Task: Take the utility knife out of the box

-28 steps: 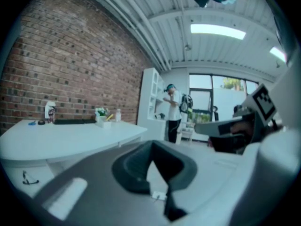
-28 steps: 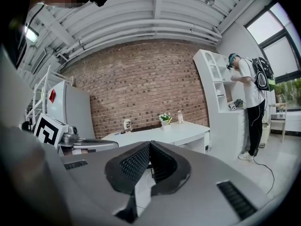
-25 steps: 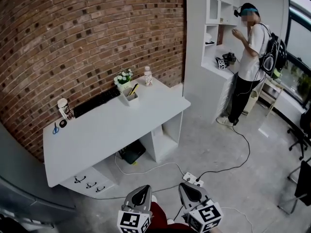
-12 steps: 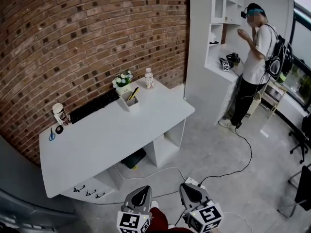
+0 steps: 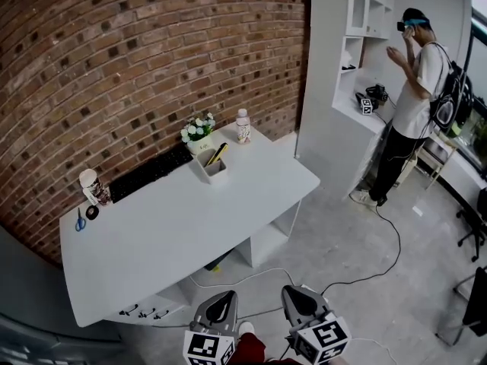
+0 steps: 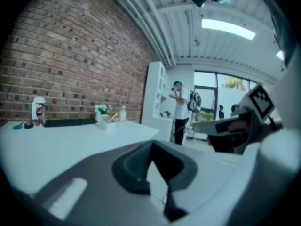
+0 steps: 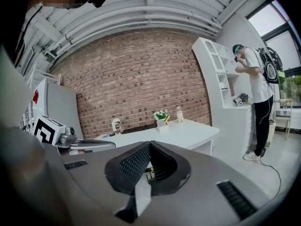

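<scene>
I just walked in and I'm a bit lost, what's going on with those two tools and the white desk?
A person holds the left tool and the right tool, both shut and empty, above the floor short of the white desk. The yellow utility knife sticks out of the small white box near the desk's far edge, beside the flowers, untouched. A second person stands at the shelves on the right.

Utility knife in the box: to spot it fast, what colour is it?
Yellow with a dark edge; the utility knife shows best in the head view.
</scene>
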### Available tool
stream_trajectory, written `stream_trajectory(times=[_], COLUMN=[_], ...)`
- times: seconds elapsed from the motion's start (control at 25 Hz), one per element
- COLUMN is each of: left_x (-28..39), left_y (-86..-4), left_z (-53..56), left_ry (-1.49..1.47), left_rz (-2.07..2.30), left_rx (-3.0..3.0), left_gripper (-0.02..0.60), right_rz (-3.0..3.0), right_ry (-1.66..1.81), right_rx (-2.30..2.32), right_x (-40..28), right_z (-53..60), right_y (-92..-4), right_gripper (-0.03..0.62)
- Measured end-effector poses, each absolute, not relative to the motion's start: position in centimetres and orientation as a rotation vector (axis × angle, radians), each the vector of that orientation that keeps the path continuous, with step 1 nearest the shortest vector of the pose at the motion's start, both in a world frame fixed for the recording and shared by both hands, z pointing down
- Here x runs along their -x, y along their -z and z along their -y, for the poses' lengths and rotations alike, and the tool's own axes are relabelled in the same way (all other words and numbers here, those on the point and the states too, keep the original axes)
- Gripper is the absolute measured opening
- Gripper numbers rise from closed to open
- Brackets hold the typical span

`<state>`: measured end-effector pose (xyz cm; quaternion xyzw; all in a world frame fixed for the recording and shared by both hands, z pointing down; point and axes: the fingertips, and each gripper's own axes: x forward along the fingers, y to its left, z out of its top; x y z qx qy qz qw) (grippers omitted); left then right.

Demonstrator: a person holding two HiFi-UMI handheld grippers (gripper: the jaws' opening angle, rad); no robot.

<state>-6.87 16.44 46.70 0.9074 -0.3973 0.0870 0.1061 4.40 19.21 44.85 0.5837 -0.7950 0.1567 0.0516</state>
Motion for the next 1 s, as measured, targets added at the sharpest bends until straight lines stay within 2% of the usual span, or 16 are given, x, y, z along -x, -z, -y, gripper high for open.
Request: stream_trajectory(times=[1.0], left_x=[9.1], left_y=[-47.2], left_z=[-5.8], left_ry=[-0.256], left_rz=[1.099], left_rx=[-2.714], left_gripper=[0.003], right_rz=[2.331], right_ry=[-0.463], right_rx=[-1.843], right_x=[-2.5], right_z=[-8.6], right_y=[-44.9], right_gripper=[0.008])
